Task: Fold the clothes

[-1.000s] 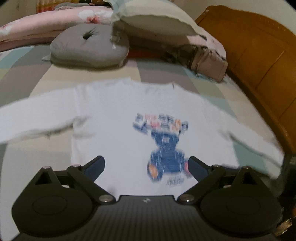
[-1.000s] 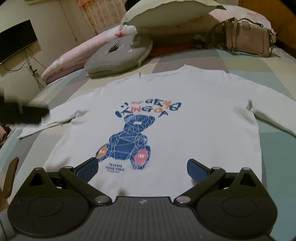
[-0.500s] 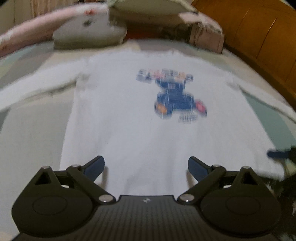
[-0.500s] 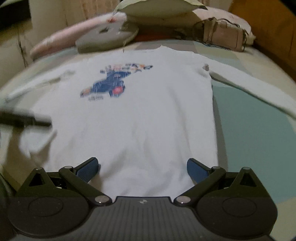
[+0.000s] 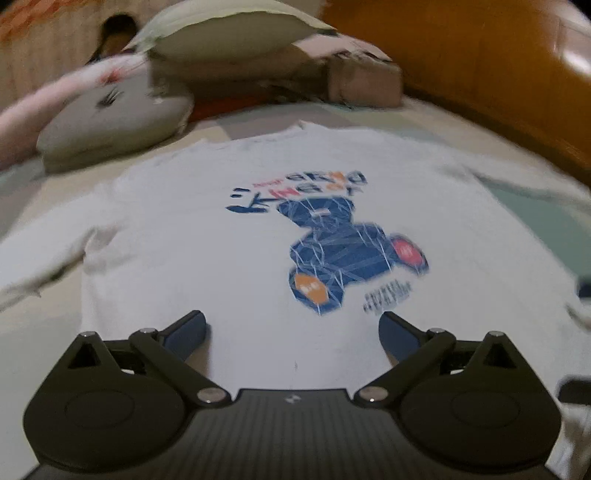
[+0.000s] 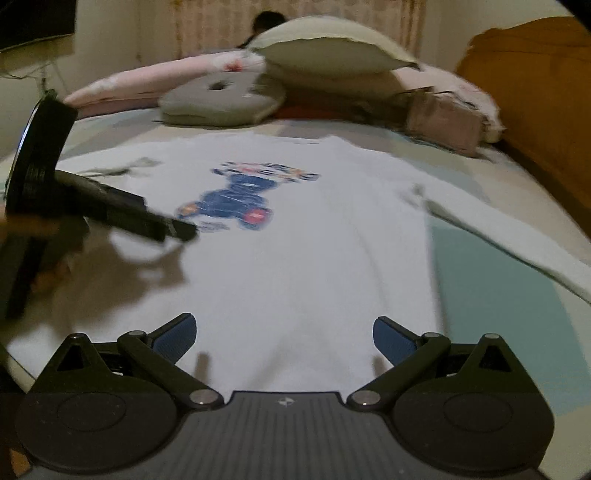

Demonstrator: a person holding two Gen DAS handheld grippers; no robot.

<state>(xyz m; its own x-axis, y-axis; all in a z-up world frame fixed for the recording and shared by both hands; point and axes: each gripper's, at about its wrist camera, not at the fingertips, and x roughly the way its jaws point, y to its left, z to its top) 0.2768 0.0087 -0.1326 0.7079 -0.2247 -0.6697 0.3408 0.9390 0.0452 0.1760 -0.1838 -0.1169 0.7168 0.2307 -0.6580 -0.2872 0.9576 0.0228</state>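
White shirt (image 5: 229, 258) lies flat on bed (image 6: 498, 280), sleeves spread. No fold made yet. Left gripper (image 5: 291, 332) and right gripper (image 6: 284, 334) both spread wide, empty, at near hem.

Count: one white sweatshirt (image 5: 221, 266), two grippers, one grey cushion (image 6: 225, 99), one handbag (image 6: 447, 118); pillows appear to number two, blurred.

My two wrist cameras sit low at the hem, facing the pillows (image 5: 236, 33); both share the shirt (image 5: 258, 266).
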